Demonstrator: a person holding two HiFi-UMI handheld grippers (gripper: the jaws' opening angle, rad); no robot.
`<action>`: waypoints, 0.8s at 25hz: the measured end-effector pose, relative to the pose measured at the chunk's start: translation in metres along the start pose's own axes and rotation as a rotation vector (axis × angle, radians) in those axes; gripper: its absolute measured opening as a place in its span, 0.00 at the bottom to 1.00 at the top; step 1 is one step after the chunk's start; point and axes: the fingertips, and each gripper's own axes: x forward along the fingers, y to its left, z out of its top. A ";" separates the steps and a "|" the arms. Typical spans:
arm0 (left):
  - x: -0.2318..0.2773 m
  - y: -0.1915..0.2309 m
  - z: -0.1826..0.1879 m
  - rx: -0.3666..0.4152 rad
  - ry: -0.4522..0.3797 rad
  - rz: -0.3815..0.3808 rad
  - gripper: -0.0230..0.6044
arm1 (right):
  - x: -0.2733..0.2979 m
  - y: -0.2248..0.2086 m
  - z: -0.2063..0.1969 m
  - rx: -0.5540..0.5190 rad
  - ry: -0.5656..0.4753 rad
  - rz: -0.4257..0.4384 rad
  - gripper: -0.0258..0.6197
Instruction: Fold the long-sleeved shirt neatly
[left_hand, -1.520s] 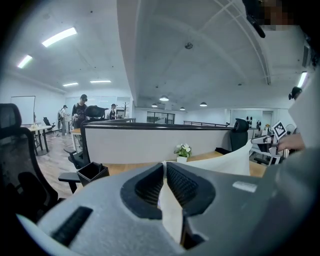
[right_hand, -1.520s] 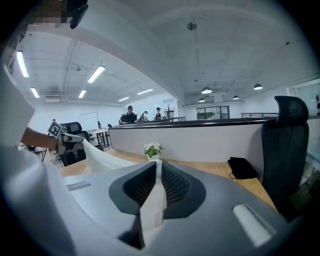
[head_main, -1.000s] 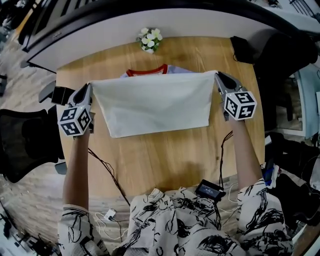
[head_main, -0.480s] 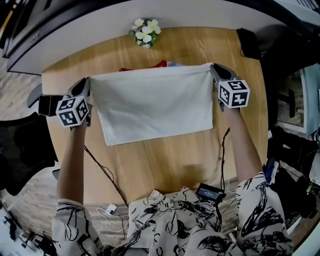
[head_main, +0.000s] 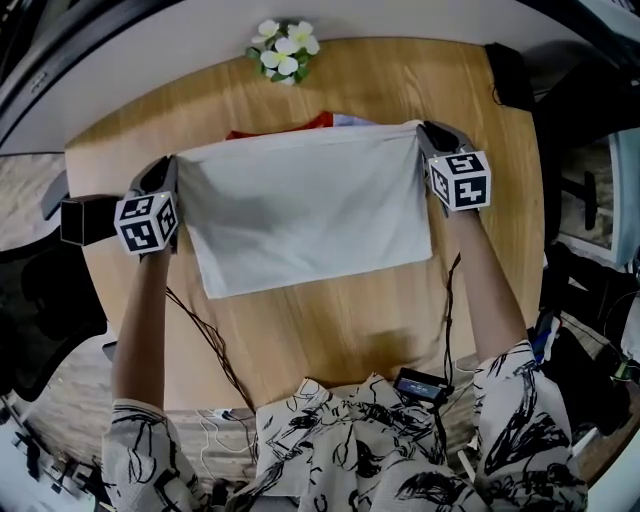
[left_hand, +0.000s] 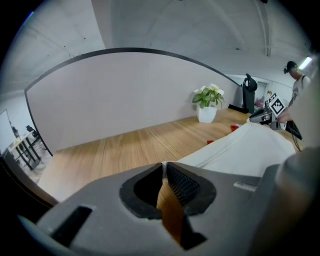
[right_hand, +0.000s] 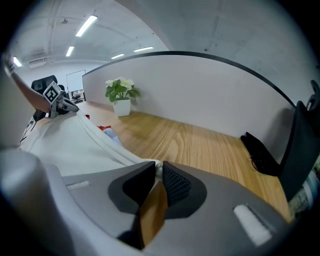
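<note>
Our left hand-held gripper (head_main: 169, 163) and right hand-held gripper (head_main: 424, 130) each clamp a shirt (head_main: 310, 215) corner over the worktop (head_main: 330, 320)

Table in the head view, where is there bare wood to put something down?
Widest bare patch: between the shirt and the person's lap, bordered by cables each side. Smaller strip at the far edge, between the plant and the black bag. The middle is covered by the shirt.
</note>
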 end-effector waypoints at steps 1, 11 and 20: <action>0.002 -0.001 -0.003 0.018 0.012 -0.001 0.11 | 0.001 0.000 -0.003 -0.010 0.011 0.003 0.14; -0.035 -0.002 0.033 0.460 -0.063 -0.131 0.36 | -0.036 -0.012 0.030 -0.194 -0.056 0.199 0.35; -0.003 -0.047 0.008 0.960 0.105 -0.272 0.30 | -0.009 0.070 0.044 -0.711 0.017 0.385 0.37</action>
